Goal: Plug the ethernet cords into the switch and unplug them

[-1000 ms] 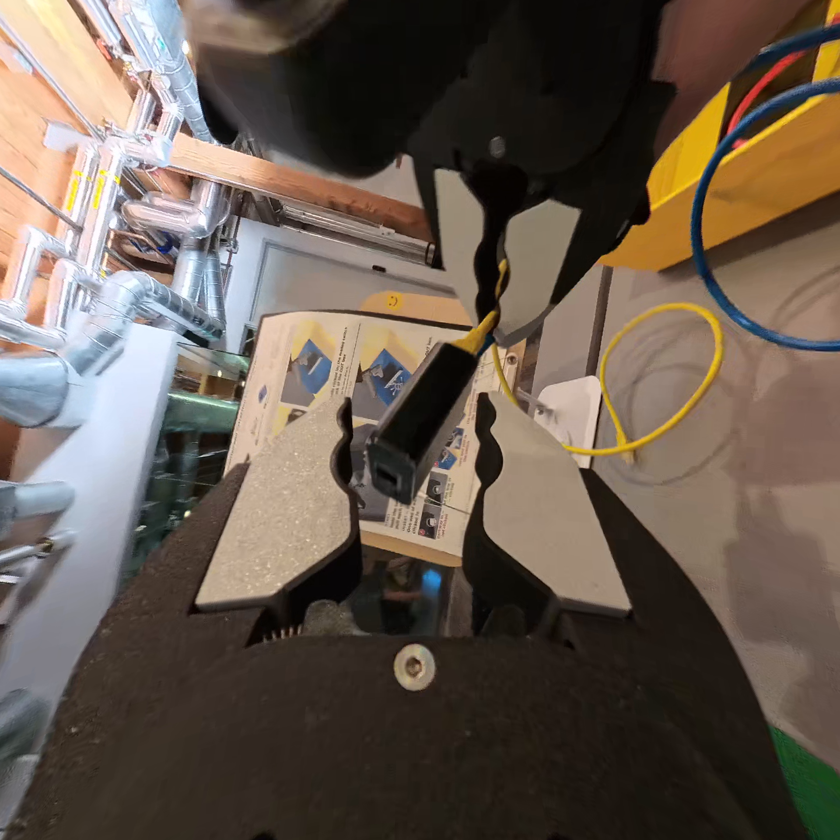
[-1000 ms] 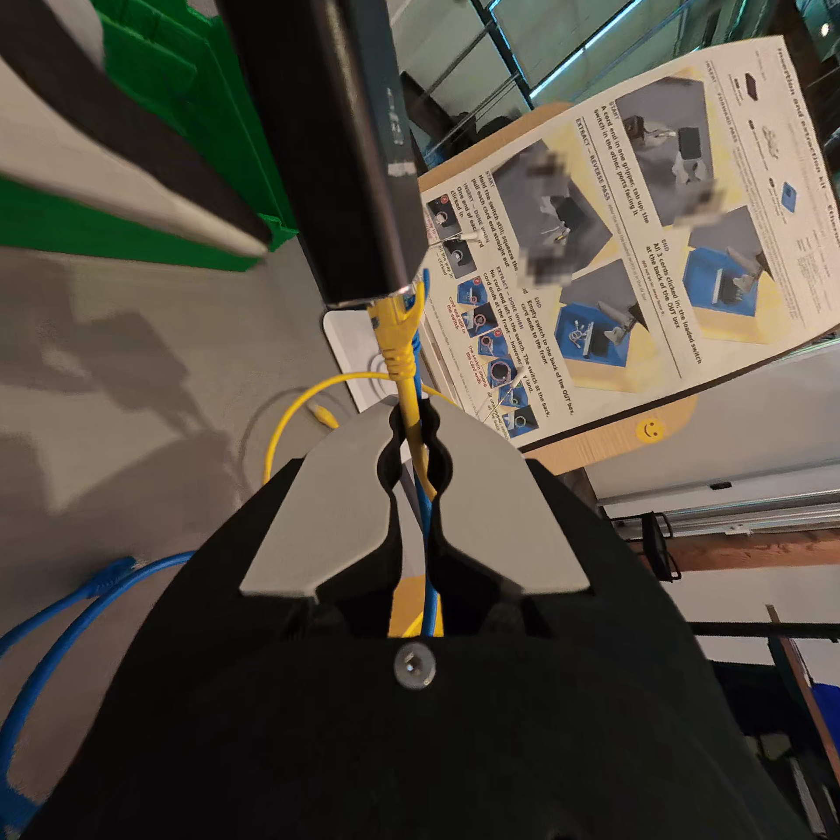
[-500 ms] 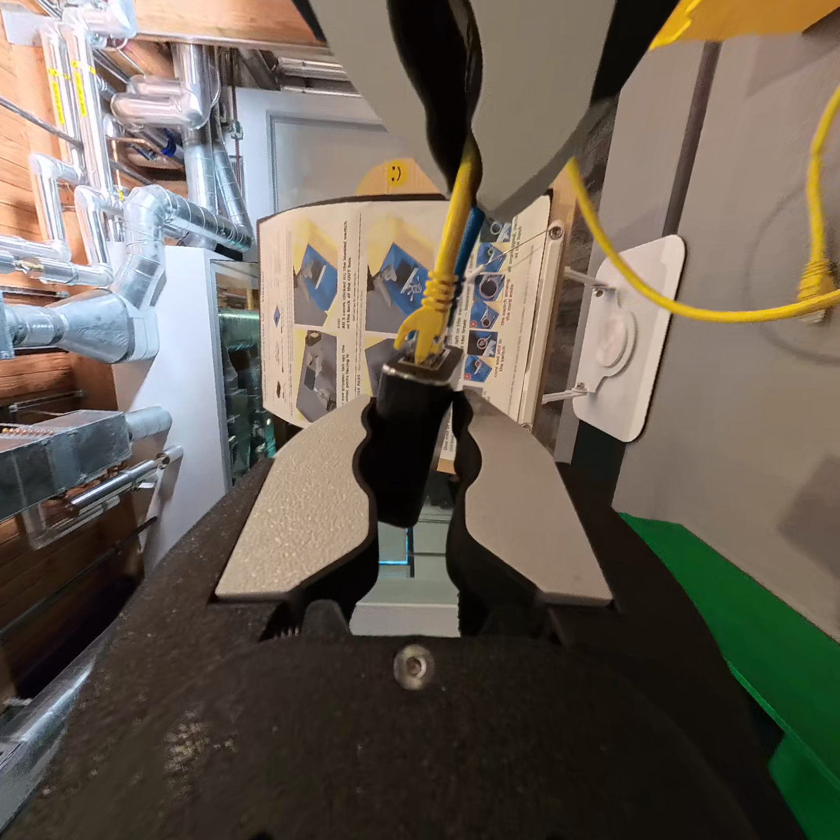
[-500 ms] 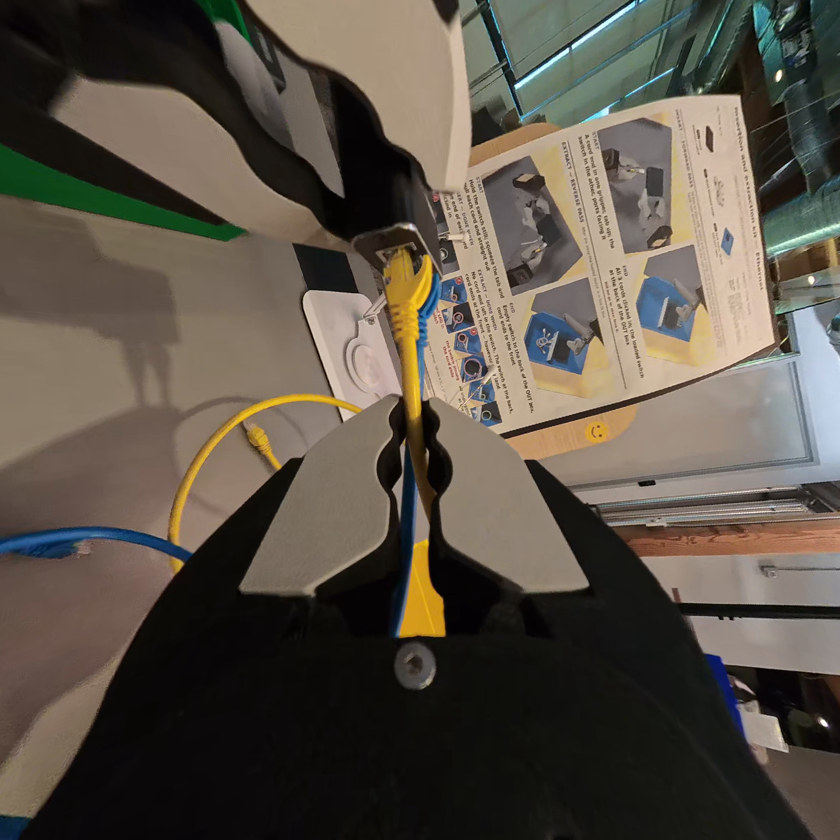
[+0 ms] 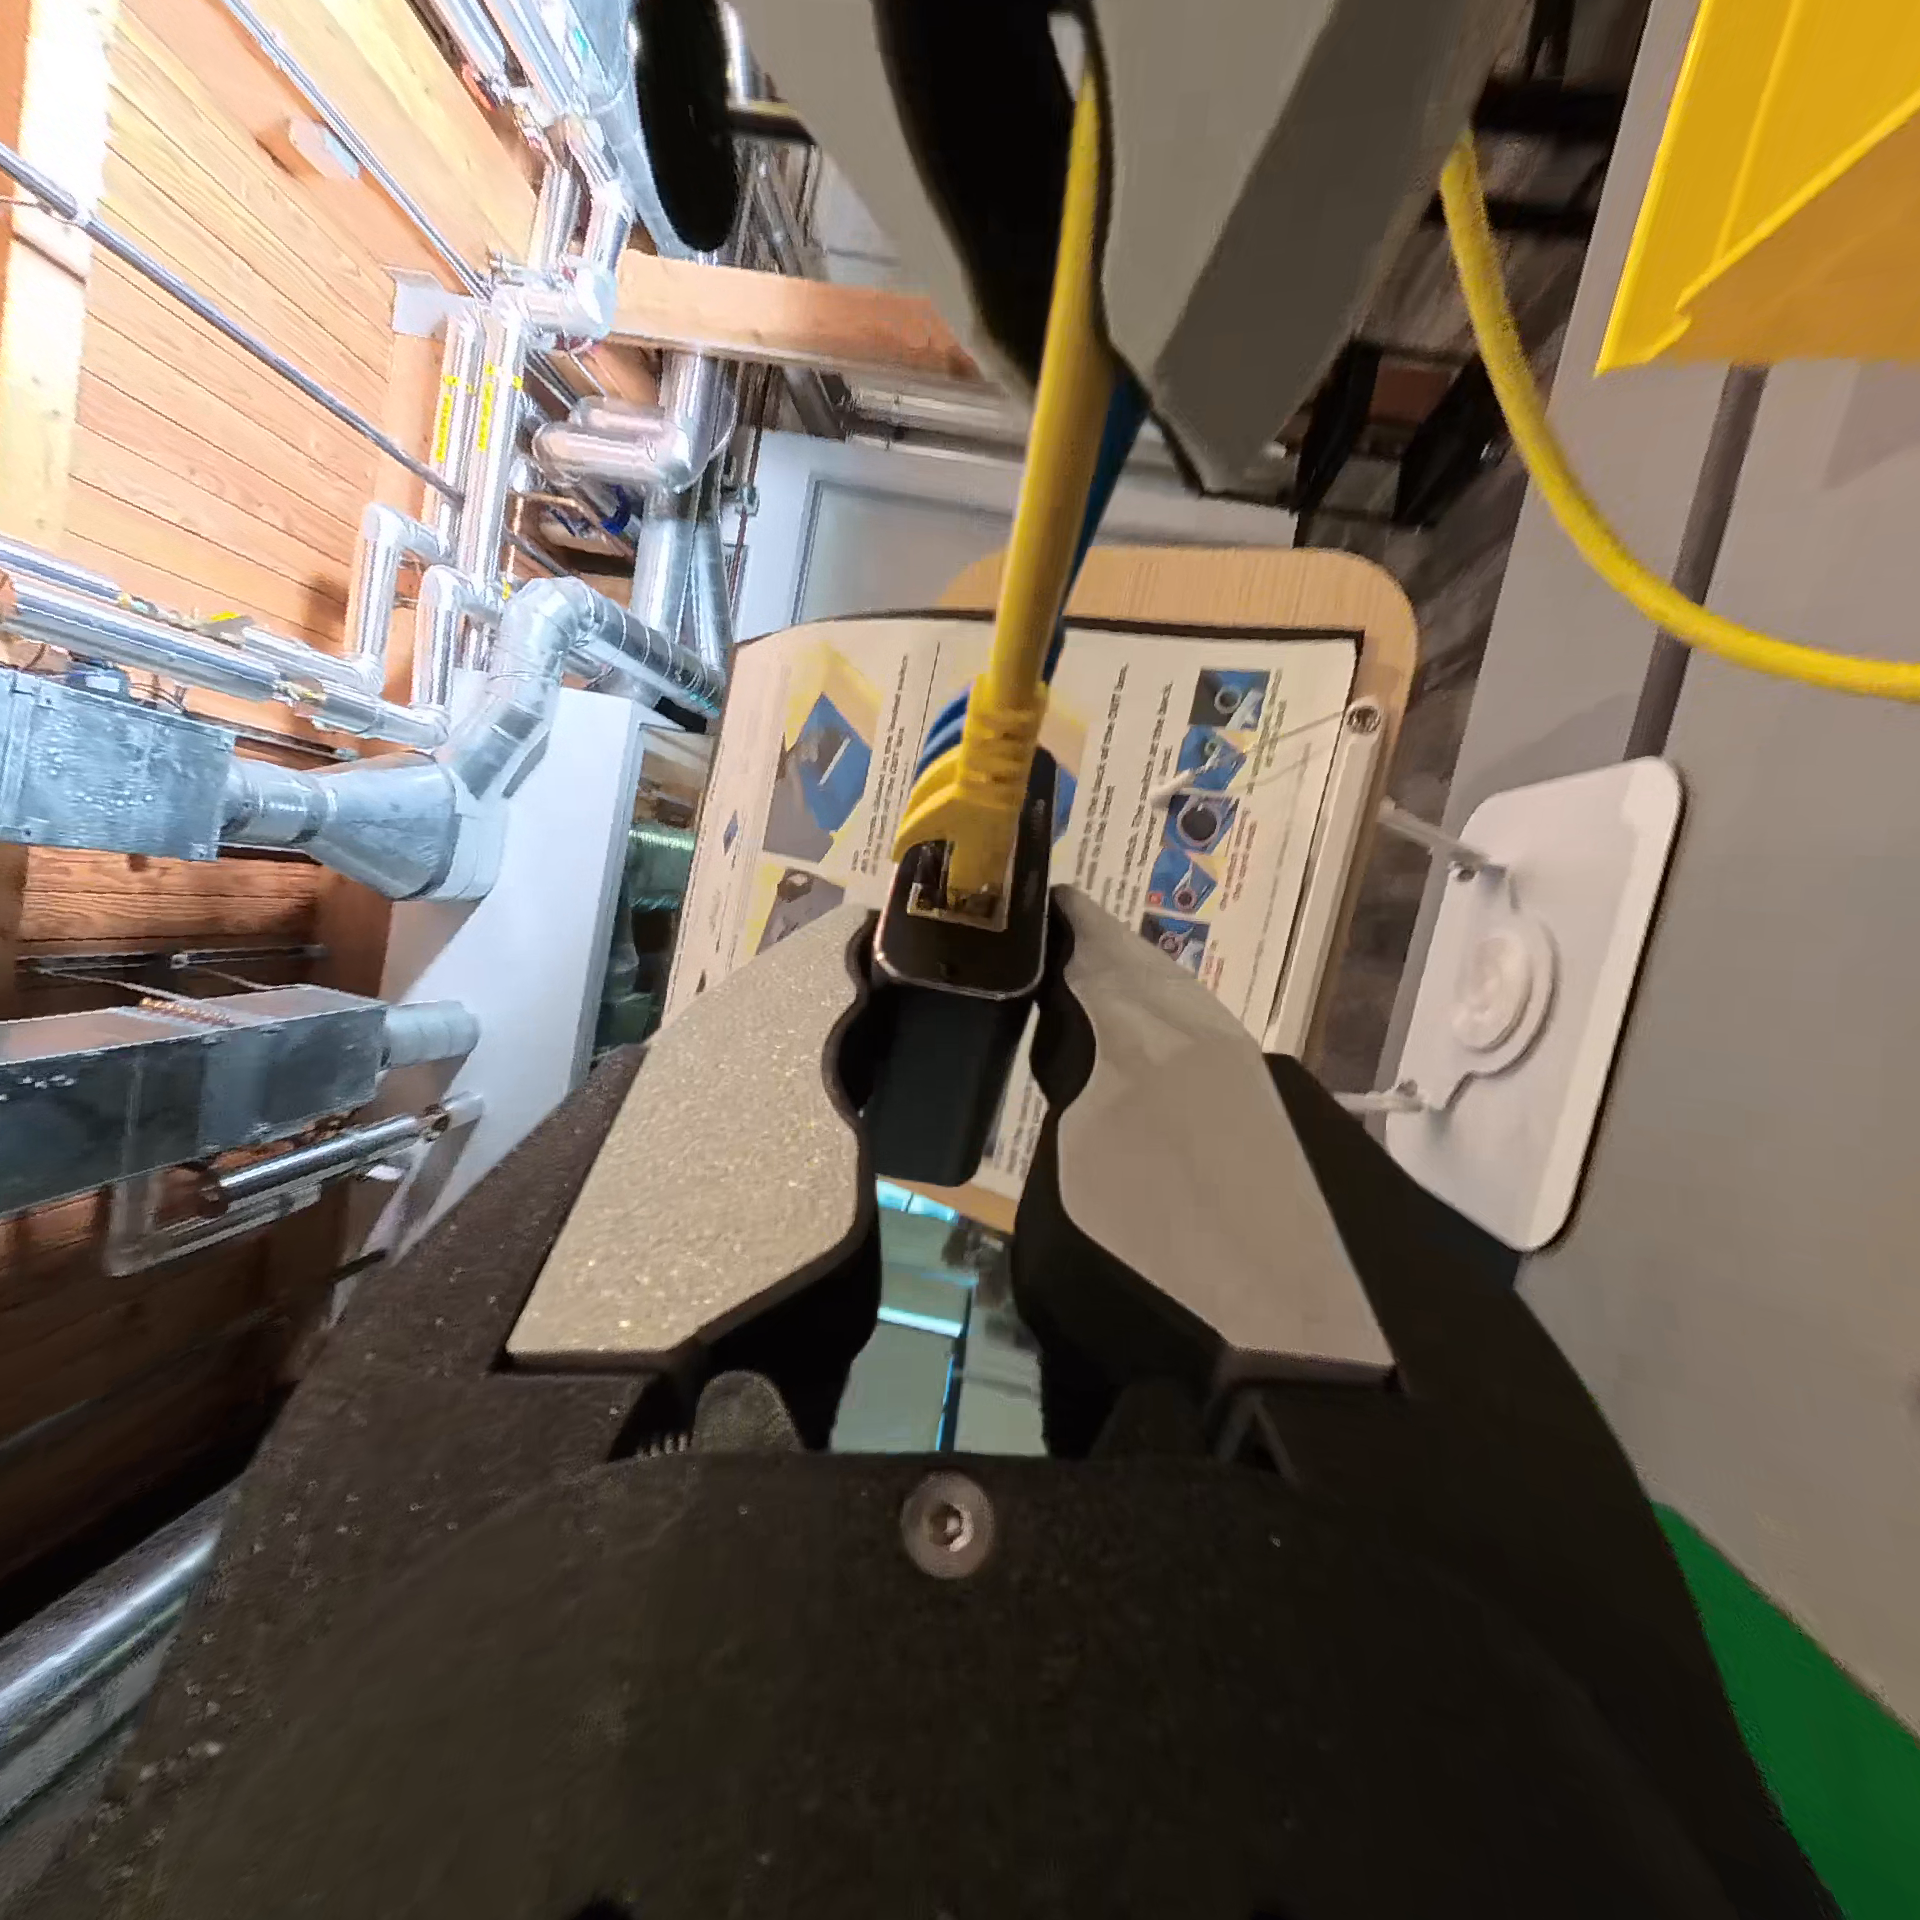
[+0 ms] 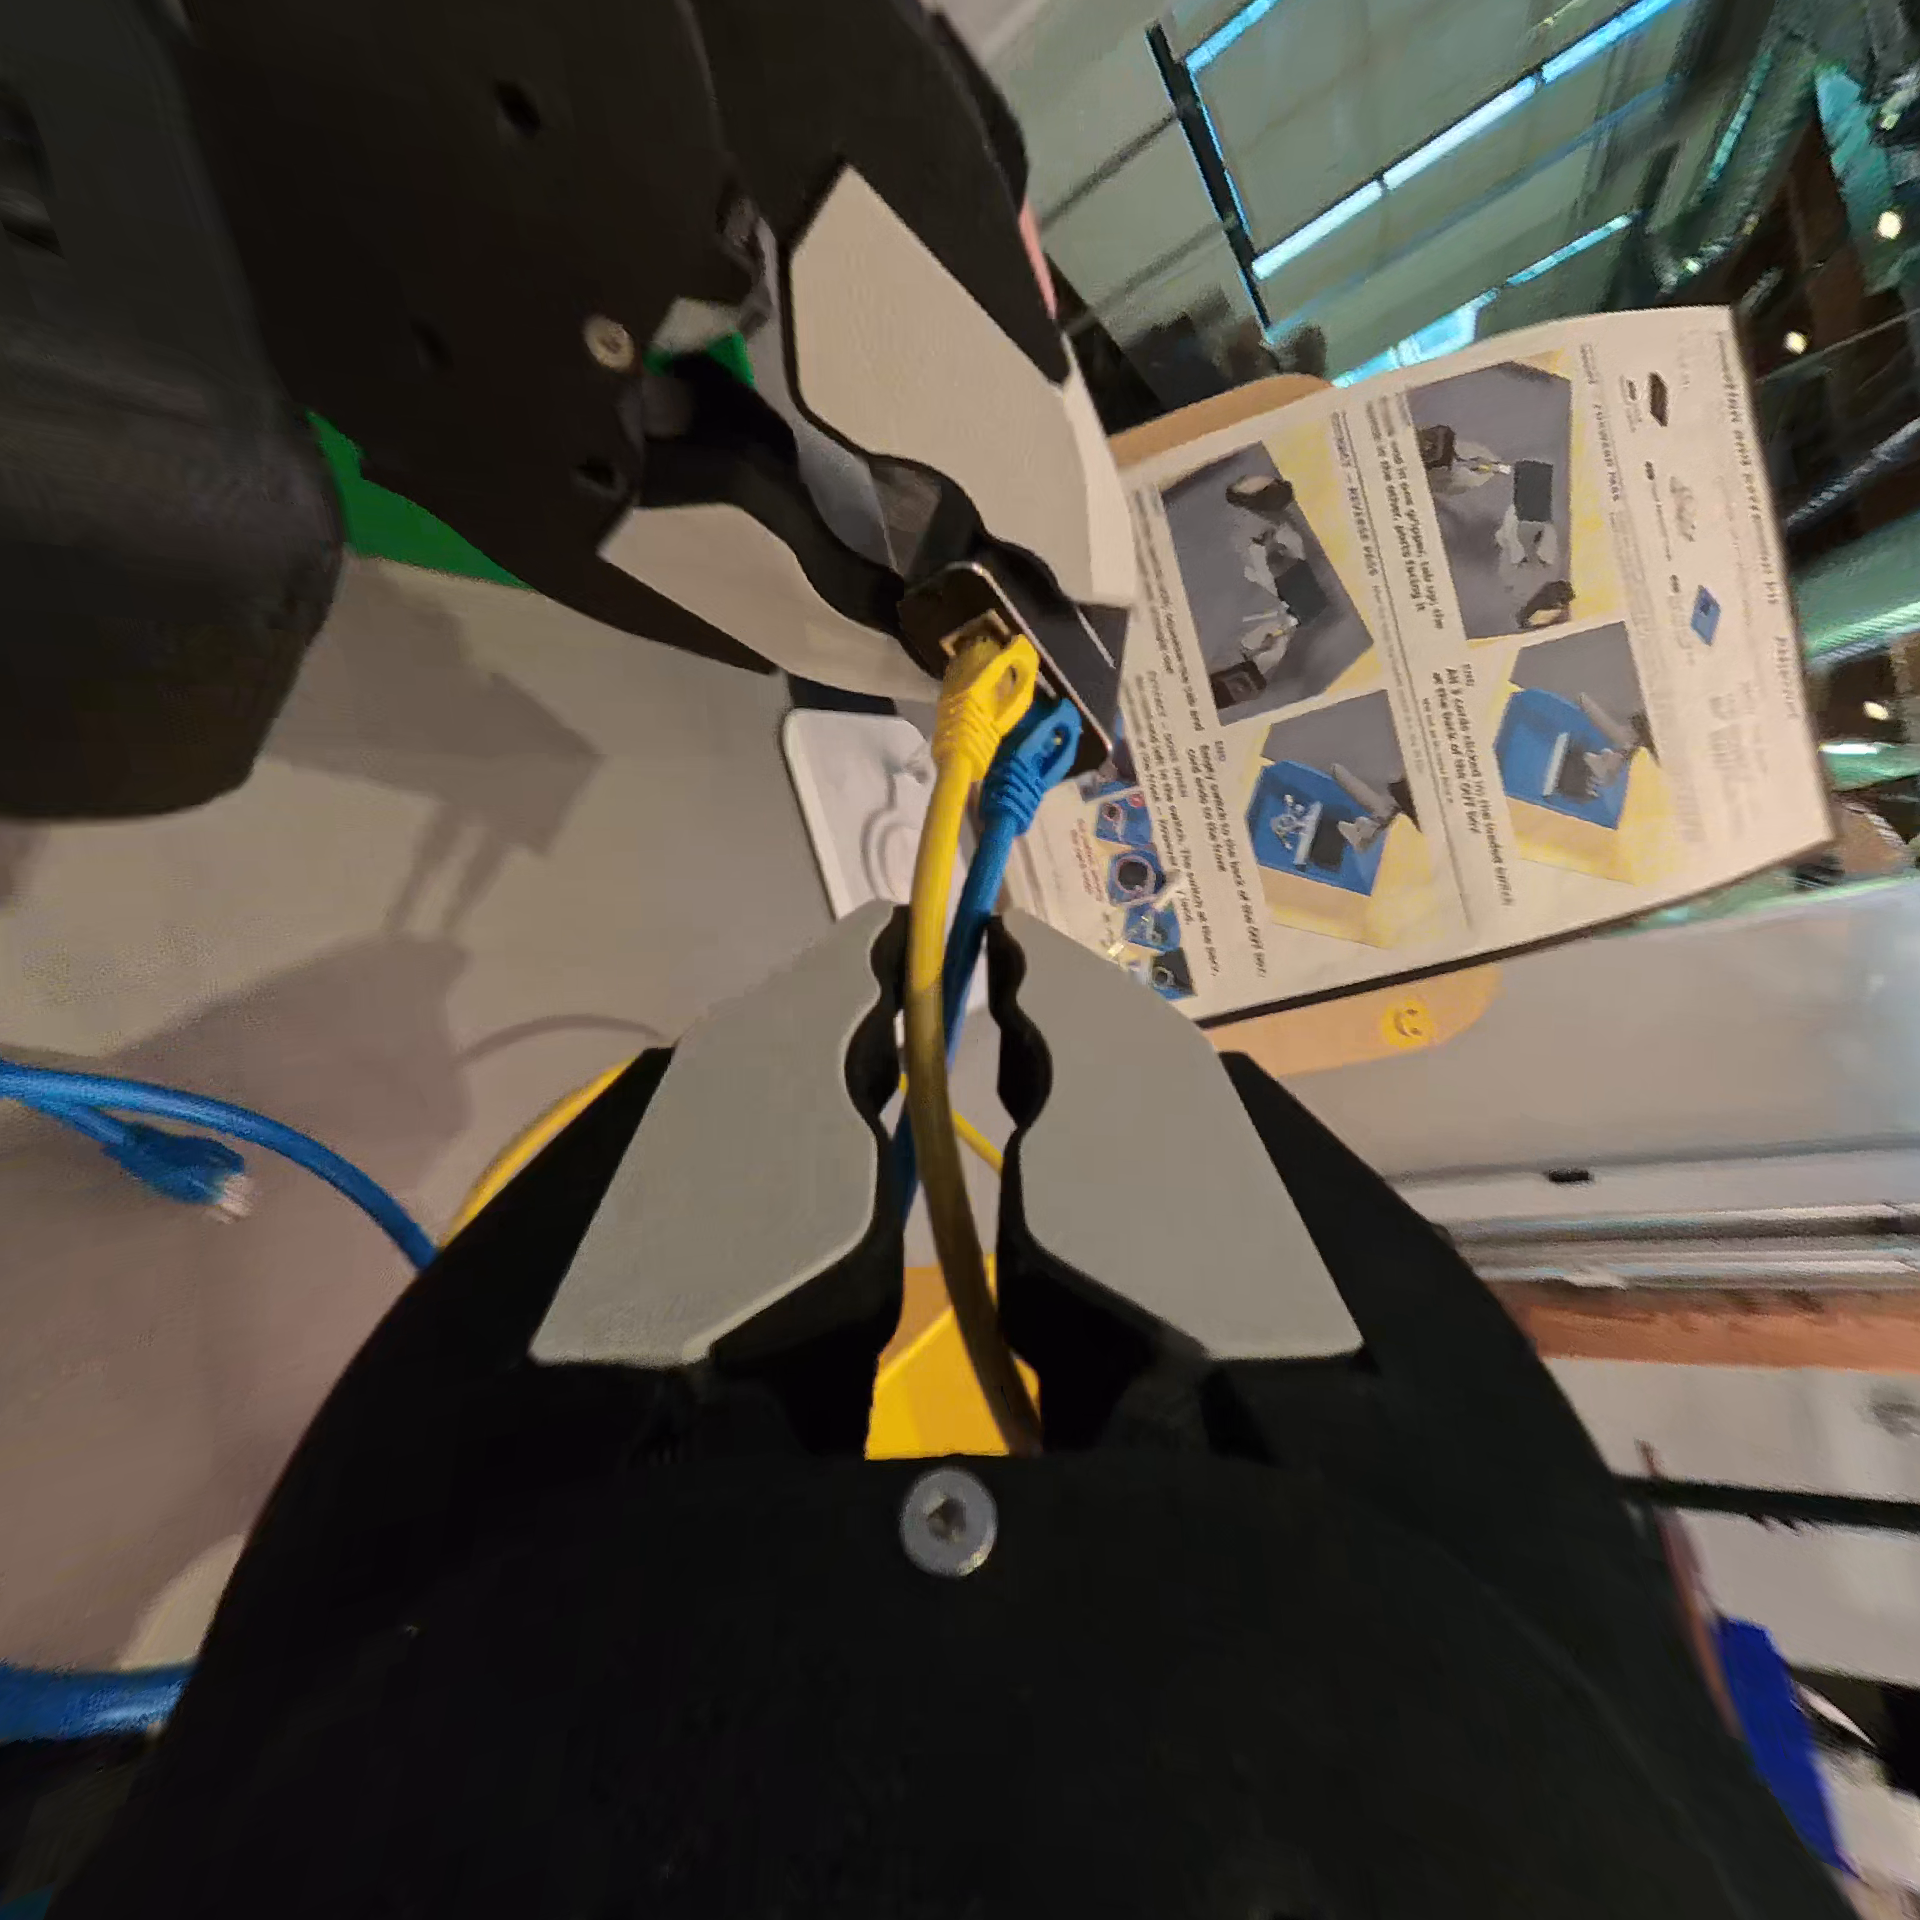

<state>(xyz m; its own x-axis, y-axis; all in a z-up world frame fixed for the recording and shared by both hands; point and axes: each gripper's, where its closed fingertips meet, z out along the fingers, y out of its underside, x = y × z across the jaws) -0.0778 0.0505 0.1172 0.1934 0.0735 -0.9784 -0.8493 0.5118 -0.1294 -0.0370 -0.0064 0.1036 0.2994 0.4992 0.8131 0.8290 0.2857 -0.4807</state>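
My left gripper (image 5: 961,920) is shut on the small black switch (image 5: 935,1060) and holds it in the air, ports facing away. A yellow cord's plug (image 5: 982,790) sits in a port, with a blue cord's plug (image 5: 945,727) beside it. My right gripper (image 6: 945,925) is a short way back from the switch (image 6: 1049,644). Its fingers are slightly apart, and the yellow cord (image 6: 977,696) and blue cord (image 6: 1029,769) run loosely between them. The right gripper also shows at the top of the left wrist view (image 5: 1101,416).
A loose blue plug (image 6: 177,1164) and a slack yellow cord (image 5: 1558,540) lie over the grey table (image 6: 416,935). A yellow bin (image 5: 1787,177) and a green bin (image 5: 1818,1683) stand at the sides. An instruction sheet (image 6: 1455,675) stands behind on a white mount (image 5: 1538,997). One gripper's finger ends stand about 8 cm off the other's.
My left gripper has closed on the switch, which hung between its open fingers a second ago. My right gripper has loosened its pinch on the cords and drawn back from the switch.
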